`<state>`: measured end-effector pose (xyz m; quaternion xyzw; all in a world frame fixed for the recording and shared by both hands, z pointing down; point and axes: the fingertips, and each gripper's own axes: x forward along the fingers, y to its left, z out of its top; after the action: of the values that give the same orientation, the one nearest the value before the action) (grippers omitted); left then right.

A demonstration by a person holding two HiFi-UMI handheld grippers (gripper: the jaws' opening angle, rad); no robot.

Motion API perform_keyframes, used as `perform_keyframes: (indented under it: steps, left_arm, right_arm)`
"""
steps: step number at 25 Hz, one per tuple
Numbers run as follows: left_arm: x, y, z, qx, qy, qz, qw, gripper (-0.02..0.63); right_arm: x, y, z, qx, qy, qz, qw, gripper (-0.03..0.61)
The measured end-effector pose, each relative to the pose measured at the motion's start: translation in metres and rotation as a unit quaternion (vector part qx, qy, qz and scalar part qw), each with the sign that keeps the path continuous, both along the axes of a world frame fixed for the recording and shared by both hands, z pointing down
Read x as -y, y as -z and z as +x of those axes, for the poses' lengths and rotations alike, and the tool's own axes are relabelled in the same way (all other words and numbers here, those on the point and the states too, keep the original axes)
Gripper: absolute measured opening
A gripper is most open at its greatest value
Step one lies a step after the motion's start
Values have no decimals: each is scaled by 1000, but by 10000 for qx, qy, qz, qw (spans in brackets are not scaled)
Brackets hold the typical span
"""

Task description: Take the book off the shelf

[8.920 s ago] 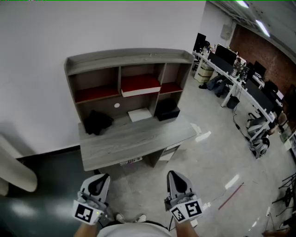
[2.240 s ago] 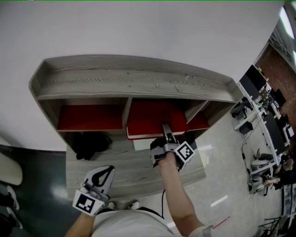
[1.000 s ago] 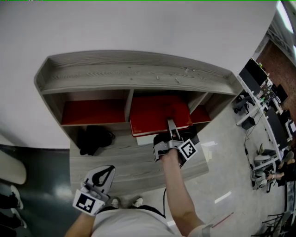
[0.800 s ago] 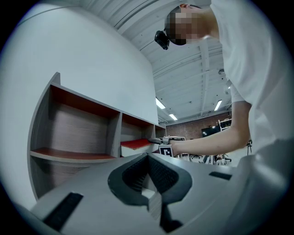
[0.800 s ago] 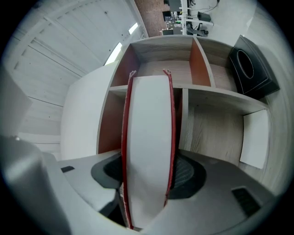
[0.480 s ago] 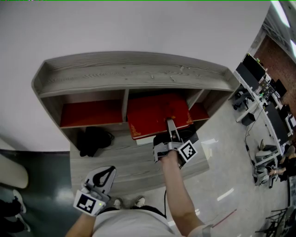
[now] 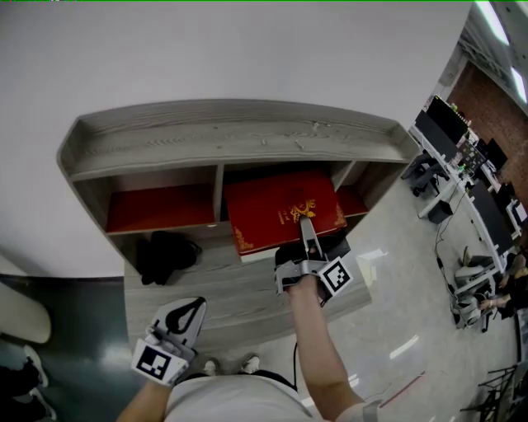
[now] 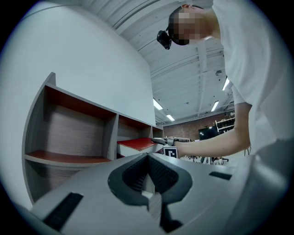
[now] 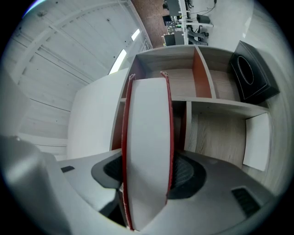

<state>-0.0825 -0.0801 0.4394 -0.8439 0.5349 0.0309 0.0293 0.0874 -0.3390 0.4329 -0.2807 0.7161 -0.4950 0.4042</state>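
Head view | right gripper (image 7: 308,233) clamps red book (image 7: 280,210) | shelf (image 7: 223,140)

Office: desk rows (image 7: 464,188), monitors (image 7: 443,124), chairs (image 7: 464,276), brick wall (image 7: 505,111), ceiling strip lights (image 7: 485,11).

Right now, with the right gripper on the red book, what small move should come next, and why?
Probably draw the right gripper straight back toward you, grip unchanged. The red book is clamped between its jaws and juts out over the desk, but its far edge lies under the top board of the shelf, in the middle compartment, so it likely isn't clear to lift or turn.
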Motion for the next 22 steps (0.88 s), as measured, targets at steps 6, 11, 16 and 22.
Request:
perform_keyframes:
  steps: [6, 11, 16, 22]
  left_arm:
    - [6, 6, 9, 29, -126, 49, 9999, 17]
    - [8, 9, 9, 76, -138, 106, 9998, 17]
    - [10, 11, 4, 74, -48, 133, 9999, 16]
    - [9, 12, -1, 98, 27, 133, 9999, 16]
  right_arm:
    - [-9, 8, 12, -118, 37, 151, 9998, 252]
    - [-29, 8, 22, -24, -5, 200, 9998, 252]
    - [-38, 10, 31, -300, -63, 333, 9990, 252]
    - [-48, 14, 45, -617, -132, 615, 9961, 253]
